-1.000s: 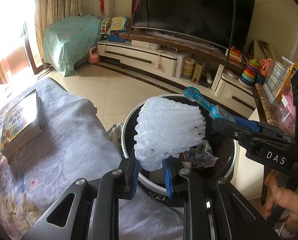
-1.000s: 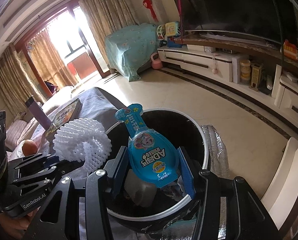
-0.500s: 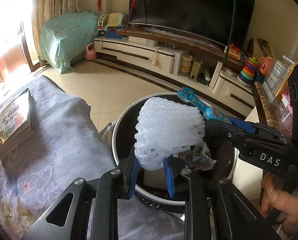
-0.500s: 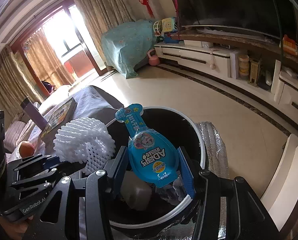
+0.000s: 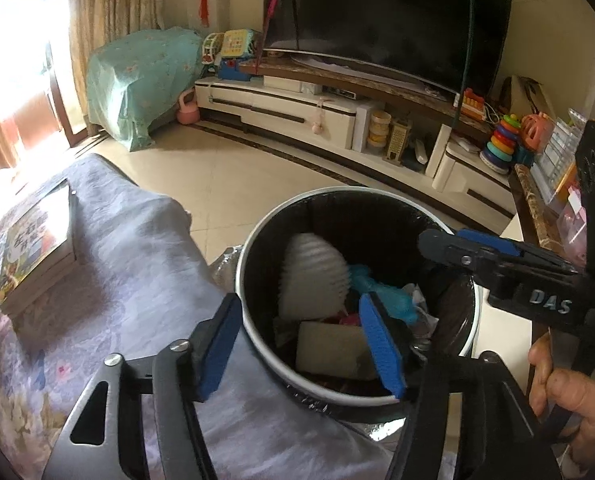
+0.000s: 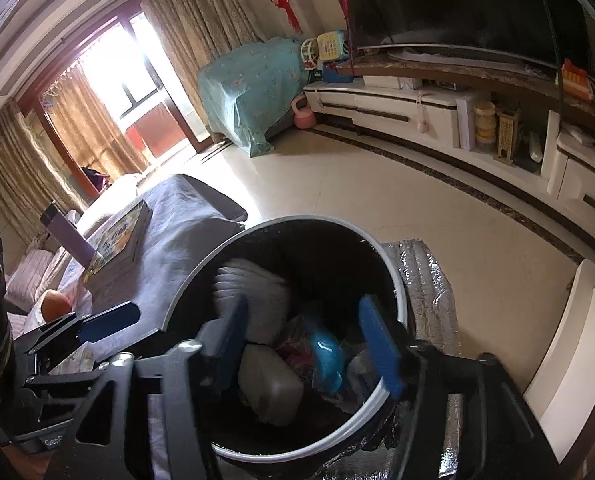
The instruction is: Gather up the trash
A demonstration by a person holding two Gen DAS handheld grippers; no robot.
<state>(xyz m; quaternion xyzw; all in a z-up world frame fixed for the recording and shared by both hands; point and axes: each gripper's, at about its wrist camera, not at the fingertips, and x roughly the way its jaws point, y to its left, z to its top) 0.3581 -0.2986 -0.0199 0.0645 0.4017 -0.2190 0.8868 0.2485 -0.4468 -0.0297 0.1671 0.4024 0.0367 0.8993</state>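
The left gripper hangs over the bin, jaws opening with nothing between them — the white foam net lies below inside. The right gripper, jaws also opening and empty, stands above the blue wrapper — both pieces sit in the bin.

The left hand-held gripper tilts downward, its blue-padded jaws opening with nothing pressed between them. The right hand-held gripper tilts down at a like angle, its jaws opening too, pads clear of any grip. In the left wrist view the right one reaches in from the right edge, a bare hand wrapped round its black handle.
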